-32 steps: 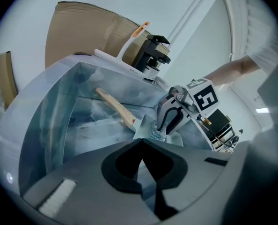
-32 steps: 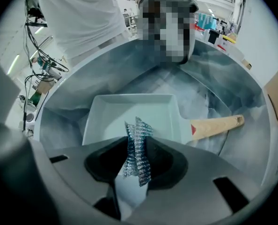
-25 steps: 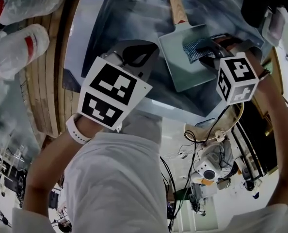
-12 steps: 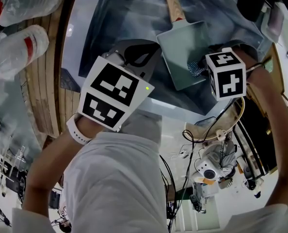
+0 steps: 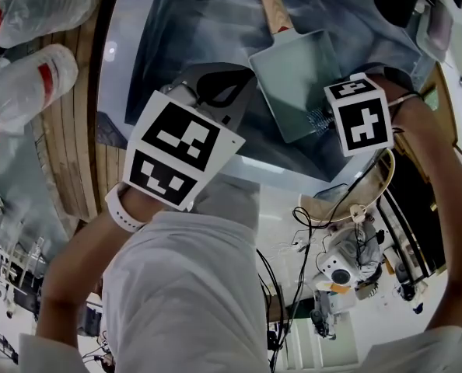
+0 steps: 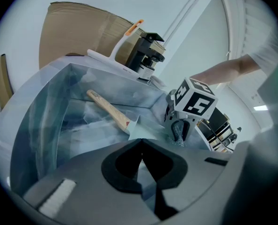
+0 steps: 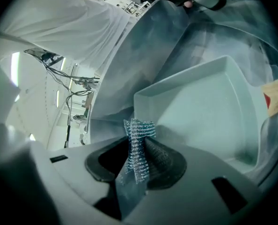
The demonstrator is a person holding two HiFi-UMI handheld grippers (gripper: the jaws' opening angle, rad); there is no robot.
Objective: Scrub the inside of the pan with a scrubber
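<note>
Here, the square pan point(image 5: 289, 72) lies inside the sink point(image 5: 169, 45), toward its right side, with its wooden handle point(image 5: 271, 6) pointing to the far edge. The right tool point(image 7: 136, 163) is clenched on the mesh scrubber point(image 7: 138, 139), which is at the near right corner of the pan, by the rim; I cannot tell if it touches. The left tool point(image 6: 141, 159) has its jaws pressed together with nothing between them, and it hangs over the near edge of the sink, apart from the pan. Plastic bottles point(image 5: 29, 76) lie left of the sink.
</note>
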